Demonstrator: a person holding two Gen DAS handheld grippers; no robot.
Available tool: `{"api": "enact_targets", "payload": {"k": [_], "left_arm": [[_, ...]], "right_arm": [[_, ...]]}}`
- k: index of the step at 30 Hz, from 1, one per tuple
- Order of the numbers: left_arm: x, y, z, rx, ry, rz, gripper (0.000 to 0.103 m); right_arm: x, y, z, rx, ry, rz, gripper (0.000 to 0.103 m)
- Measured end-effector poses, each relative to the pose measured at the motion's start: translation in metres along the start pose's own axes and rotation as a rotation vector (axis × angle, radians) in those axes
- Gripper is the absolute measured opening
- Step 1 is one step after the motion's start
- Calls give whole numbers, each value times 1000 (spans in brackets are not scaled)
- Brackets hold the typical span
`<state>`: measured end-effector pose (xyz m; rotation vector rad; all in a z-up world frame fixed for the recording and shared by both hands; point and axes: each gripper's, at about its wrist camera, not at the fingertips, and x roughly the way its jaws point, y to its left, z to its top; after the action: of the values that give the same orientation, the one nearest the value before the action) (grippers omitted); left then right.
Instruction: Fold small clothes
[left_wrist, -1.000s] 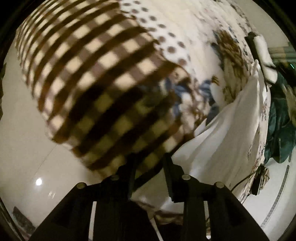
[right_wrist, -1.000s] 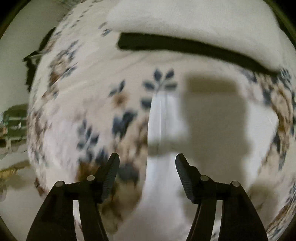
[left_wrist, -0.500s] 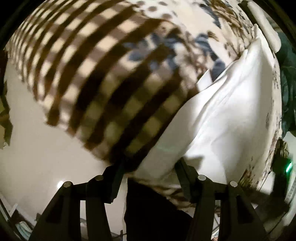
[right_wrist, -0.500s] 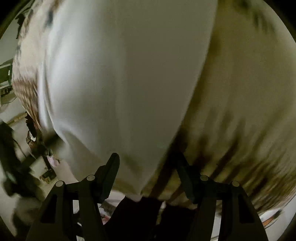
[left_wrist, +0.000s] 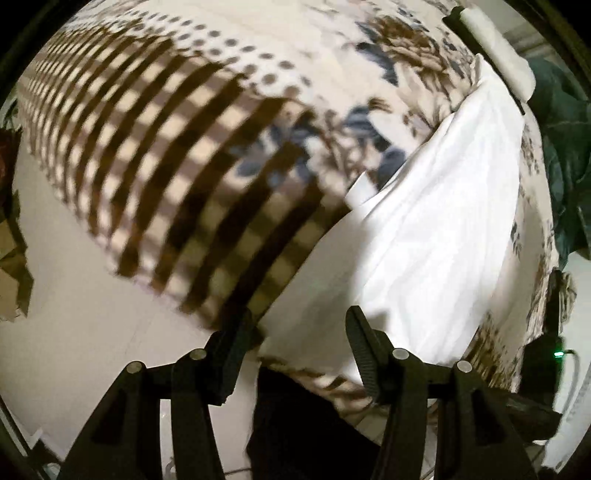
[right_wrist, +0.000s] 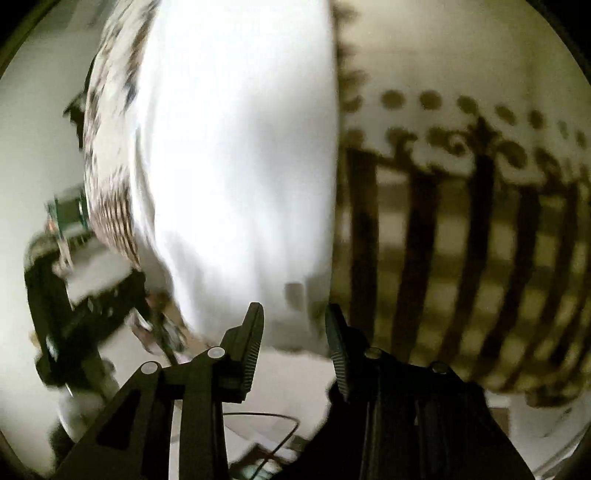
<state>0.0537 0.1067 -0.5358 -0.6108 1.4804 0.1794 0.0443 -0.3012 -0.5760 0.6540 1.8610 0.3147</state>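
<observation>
Looking down between the fingers of the left claw (left_wrist: 298, 321): jaws parted, having just been opening, clamping nothing. Hovering over the near hem of the white garment (left_wrist: 436, 240), with the left finger above the checked border of the bedspread (left_wrist: 147, 147) and the right finger above white cloth. No telling whether either tip touches the fabric.

Turning to the right claw (right_wrist: 292, 314): jaws narrower, having just been closing, yet with a clear gap between the ribbed pads. Sitting at the near corner of the same white garment (right_wrist: 236, 166), hem running across just beyond the tips, pads not seen pressing on it. Too blurred to say more about contact.

Moving outward in the left wrist view: white garment spread flat along the right side of the bedspread, reaching from the near edge toward the far corner, one small flap sticking out on its left side. Lying beside it, brown-and-cream checks, then a band of brown dots, then blue and brown flowers farther up. Resting at the far corner, a pale folded piece (left_wrist: 506, 55) with a dark edge. Beyond the right edge, a heap of dark green cloth (left_wrist: 561, 147). Below the checked border, pale floor (left_wrist: 74, 295).

Seen from the right wrist: the checked and dotted bedspread (right_wrist: 461, 240) to the right of the garment.
</observation>
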Motion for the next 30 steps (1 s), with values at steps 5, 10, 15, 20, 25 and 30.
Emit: {"api": "enact_targets", "payload": {"k": [5, 10, 15, 20, 25, 30], "left_arm": [[27, -3, -9, 29, 45, 57, 50], [22, 11, -30, 7, 75, 60, 50], [0, 11, -25, 20, 38, 33, 50], [-2, -2, 1, 25, -39, -69, 53], [30, -16, 6, 82, 8, -42, 53], [35, -11, -14, 105, 51, -11, 53]], "right_arm": [[29, -28, -28, 47, 74, 51, 12], [26, -20, -24, -72, 179, 1, 13], [5, -3, -29, -163, 169, -51, 18], [-22, -3, -8, -70, -4, 57, 39], [32, -22, -31, -44, 147, 62, 15], [46, -32, -87, -106, 273, 27, 1]]}}
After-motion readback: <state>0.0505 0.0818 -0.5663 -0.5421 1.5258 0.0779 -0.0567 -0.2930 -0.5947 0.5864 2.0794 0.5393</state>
